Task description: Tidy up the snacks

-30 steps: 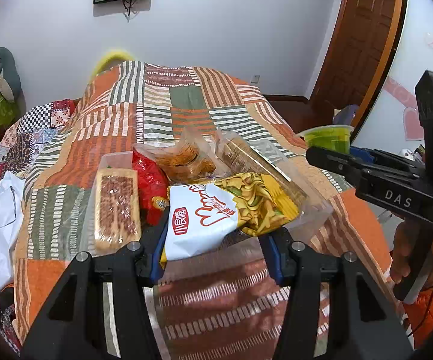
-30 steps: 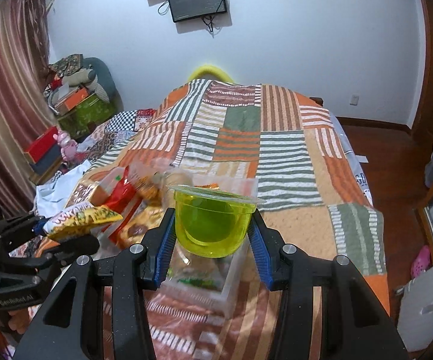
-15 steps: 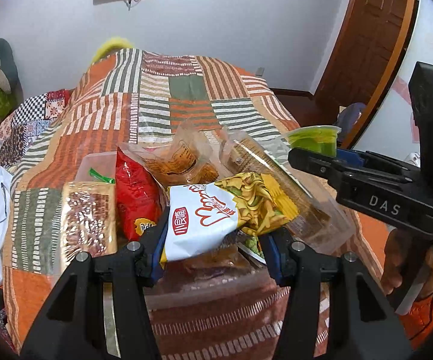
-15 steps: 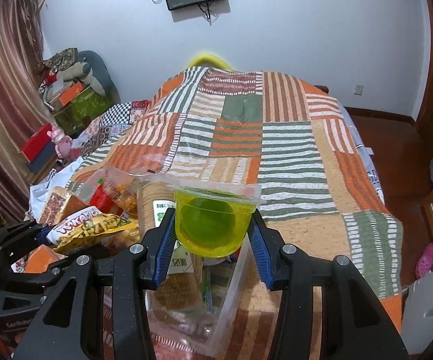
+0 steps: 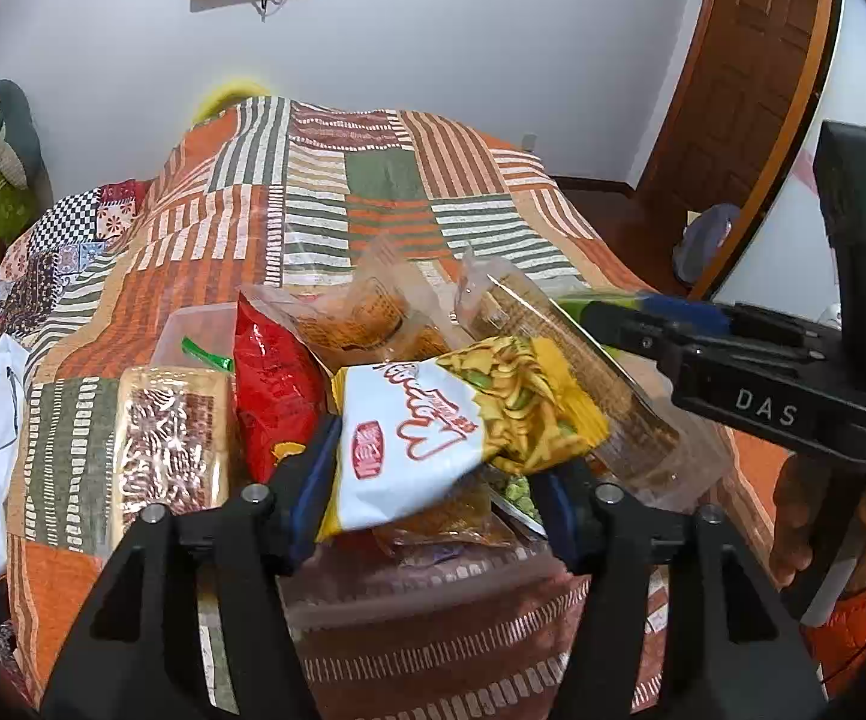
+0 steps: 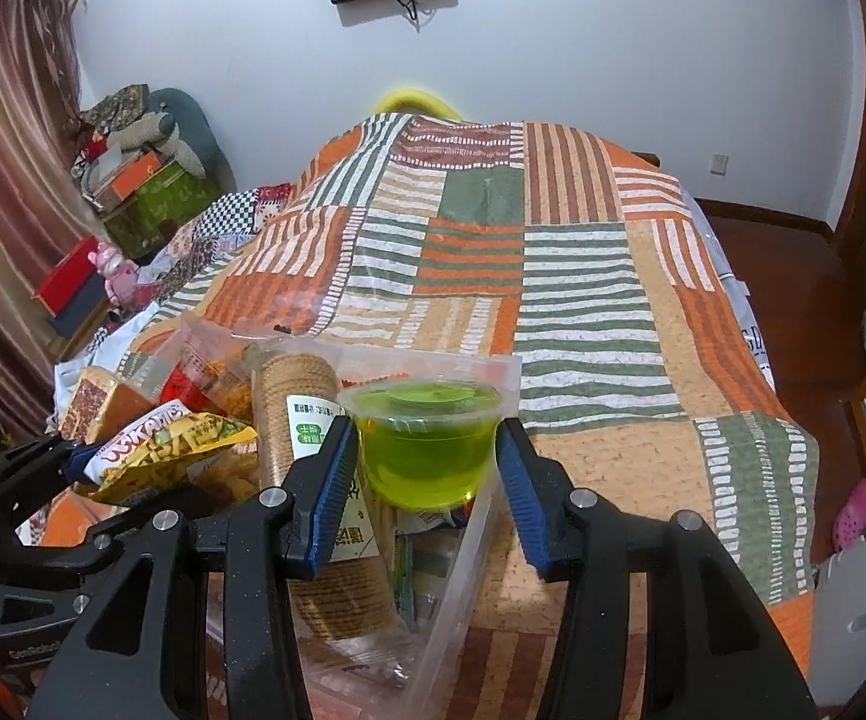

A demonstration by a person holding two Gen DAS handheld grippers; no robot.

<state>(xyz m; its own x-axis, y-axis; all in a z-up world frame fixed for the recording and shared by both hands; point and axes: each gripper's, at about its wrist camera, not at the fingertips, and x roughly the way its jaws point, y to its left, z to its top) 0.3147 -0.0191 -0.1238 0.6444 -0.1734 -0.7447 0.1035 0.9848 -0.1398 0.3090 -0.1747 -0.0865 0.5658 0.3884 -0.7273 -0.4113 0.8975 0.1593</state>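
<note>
Both my hands have moved closer over the clear plastic bin [image 6: 463, 546], left fingers [image 5: 433, 474] pinching the white-and-yellow crisp packet [image 5: 451, 426], right fingers [image 6: 427, 462] clamping the green jelly cup [image 6: 424, 444].

Bin interior: snack packs are crowding the clear bin [image 6: 463, 546], biscuit sleeve [image 6: 313, 468] leaning across.
Open room: bedspread [image 6: 583, 312] is lying bare beyond the bin.

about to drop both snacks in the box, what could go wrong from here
The clear box already looks crowded, so the green jelly cup in the right claw may land on the biscuit sleeve and tip. The chip bag in the left claw could slide off the pile onto the quilt. The claws are close and may bump.
</note>
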